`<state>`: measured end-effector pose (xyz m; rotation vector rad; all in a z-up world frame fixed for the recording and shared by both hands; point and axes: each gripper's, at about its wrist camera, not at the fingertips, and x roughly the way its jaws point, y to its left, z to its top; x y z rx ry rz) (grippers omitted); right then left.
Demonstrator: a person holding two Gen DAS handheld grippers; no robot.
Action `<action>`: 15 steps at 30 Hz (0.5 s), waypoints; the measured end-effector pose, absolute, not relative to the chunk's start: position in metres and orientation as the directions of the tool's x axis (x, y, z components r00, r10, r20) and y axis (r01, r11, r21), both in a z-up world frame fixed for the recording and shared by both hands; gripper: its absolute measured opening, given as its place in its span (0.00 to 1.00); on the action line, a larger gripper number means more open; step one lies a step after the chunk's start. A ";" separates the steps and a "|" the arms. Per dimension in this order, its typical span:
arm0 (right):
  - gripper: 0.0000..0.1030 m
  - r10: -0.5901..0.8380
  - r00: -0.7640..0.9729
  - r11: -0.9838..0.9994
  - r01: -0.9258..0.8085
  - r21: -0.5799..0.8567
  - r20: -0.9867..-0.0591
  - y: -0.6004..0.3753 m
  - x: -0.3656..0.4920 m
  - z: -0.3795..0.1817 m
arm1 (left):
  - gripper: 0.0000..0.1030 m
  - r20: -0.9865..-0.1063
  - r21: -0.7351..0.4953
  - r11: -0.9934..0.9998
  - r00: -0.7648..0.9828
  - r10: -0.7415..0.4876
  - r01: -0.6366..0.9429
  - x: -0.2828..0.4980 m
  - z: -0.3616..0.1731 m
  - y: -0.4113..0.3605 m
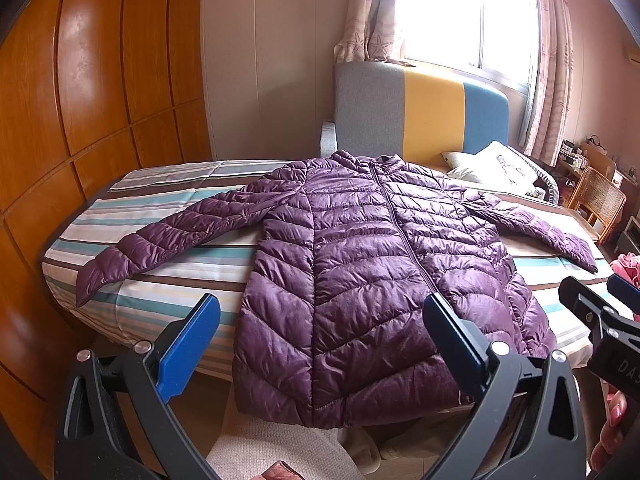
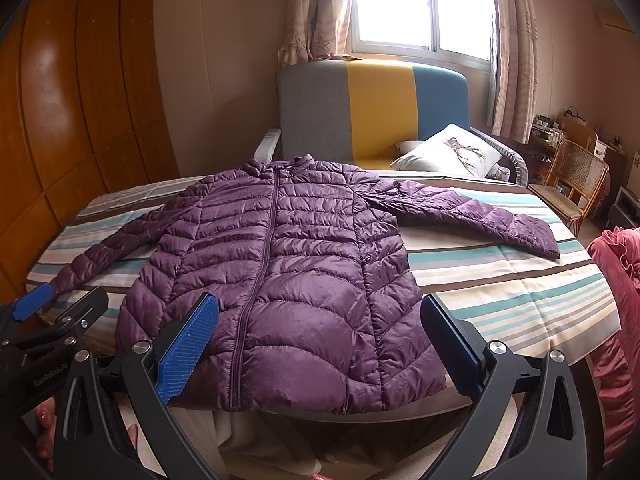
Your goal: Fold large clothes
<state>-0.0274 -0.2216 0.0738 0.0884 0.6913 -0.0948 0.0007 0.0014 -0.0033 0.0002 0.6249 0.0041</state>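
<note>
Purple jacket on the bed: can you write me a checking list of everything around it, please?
Surface: striped bed sheet, flat.
Job's things: purple jacket lies zipped, front up, both sleeves spread out, hem hanging over the near bed edge.
Clutter: pillow by the headboard; pink cloth to the right.
Grippers: left claw open, empty; right claw open, empty.
Cables: nothing seen.
Surroundings: wooden wardrobe, window, curtains, rattan chair.

Daylight is pouring through the far window [image 2: 424, 4], flanked by patterned curtains [image 2: 316, 8]. Wooden wardrobe panels [image 1: 100, 80] are lining the left wall, while a rattan chair [image 2: 576, 184] is standing far right beside the striped bed [image 2: 500, 280].
</note>
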 end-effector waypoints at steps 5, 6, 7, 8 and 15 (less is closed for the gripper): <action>0.97 -0.053 0.763 0.992 0.115 0.054 -0.645 -0.222 -0.027 0.073 | 0.98 -0.587 0.002 1.000 0.809 0.004 -0.003 0.000 -0.005 0.001; 0.97 -0.054 0.761 0.992 0.115 0.053 -0.646 -0.222 -0.026 0.073 | 0.98 -0.588 0.001 1.000 0.809 0.003 -0.003 0.000 -0.005 0.001; 0.97 -0.055 0.761 0.992 0.115 0.051 -0.647 -0.222 -0.026 0.073 | 0.98 -0.588 0.000 1.000 0.809 0.003 -0.003 0.000 -0.005 0.000; 0.97 -0.055 0.761 0.992 0.115 0.051 -0.647 -0.221 -0.025 0.073 | 0.98 -0.588 0.002 1.000 0.809 0.003 -0.003 0.000 -0.005 0.000; 0.97 -0.052 0.760 0.992 0.113 0.052 -0.648 -0.221 -0.025 0.073 | 0.98 -0.591 0.001 1.000 0.807 0.002 -0.003 -0.001 -0.007 0.000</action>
